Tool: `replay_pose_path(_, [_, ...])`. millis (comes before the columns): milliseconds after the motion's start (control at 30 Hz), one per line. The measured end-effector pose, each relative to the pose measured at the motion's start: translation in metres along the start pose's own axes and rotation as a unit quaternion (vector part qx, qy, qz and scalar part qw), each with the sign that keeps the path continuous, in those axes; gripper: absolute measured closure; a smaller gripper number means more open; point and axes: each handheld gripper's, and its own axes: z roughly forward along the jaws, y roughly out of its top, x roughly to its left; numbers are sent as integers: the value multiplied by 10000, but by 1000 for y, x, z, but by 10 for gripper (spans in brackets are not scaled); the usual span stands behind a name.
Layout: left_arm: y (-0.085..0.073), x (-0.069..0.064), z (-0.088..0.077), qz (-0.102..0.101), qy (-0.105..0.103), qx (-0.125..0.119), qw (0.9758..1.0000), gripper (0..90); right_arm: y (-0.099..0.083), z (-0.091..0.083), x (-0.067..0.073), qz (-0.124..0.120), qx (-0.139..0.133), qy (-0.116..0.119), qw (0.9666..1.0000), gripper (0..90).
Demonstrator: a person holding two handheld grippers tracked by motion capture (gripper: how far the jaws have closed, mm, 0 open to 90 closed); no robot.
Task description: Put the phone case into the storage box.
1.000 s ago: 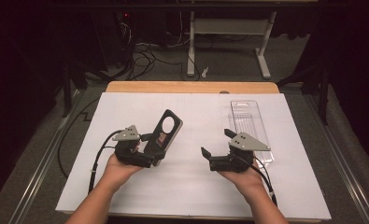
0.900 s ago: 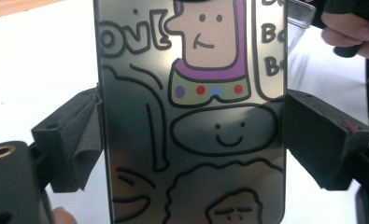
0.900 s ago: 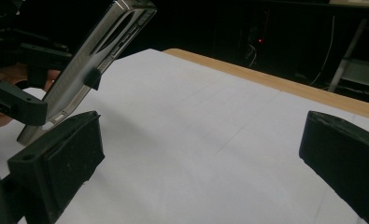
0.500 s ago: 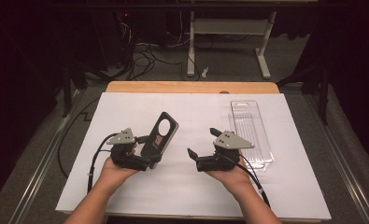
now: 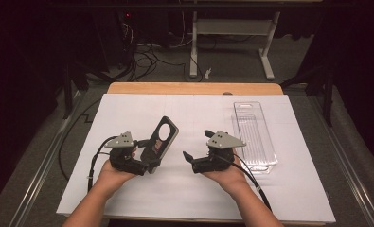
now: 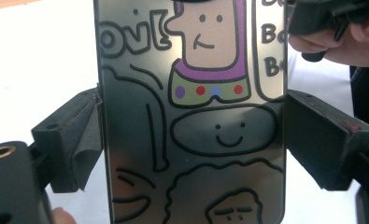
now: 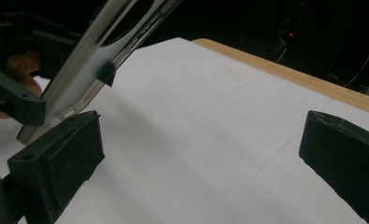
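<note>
L gripper [image 5: 144,158] clamps a phone case [image 5: 162,139] by its sides, fingers [image 6: 74,140] pressed on both edges; case tilts up off the worktop [image 5: 128,109], camera hole at top, cartoon print facing L gripper's cam. R gripper [image 5: 196,151] near, just right of case, not touching; fingers [image 7: 60,163] wide apart, nothing betw them. Clear tray [image 5: 253,135] lies on white sheet at right, beside R hand [image 5: 227,172].

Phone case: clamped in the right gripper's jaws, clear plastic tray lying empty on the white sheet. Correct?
Not quite. The phone case is clamped in the left gripper, as the left gripper view shows; the right gripper stands open. The clear plastic tray does lie empty on the white sheet.
</note>
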Motion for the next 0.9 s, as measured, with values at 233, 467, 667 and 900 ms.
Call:
replay_pose_path(233, [0,-3,5,28,-110,49,9999,131,-10,-2,2,45,90,44,9999,2])
replay_pose_path(467, [-1,-4,4,48,-145,52,9999,131,-19,-3,1,87,227,108,9996,2])
replay_pose_path(667, [-1,-5,4,58,-255,50,9996,130,-20,-2,2,175,217,270,9992,1])
replay_pose_path(900, [-1,-7,4,99,-343,59,9993,130,-18,-4,2,192,171,444,9987,1])
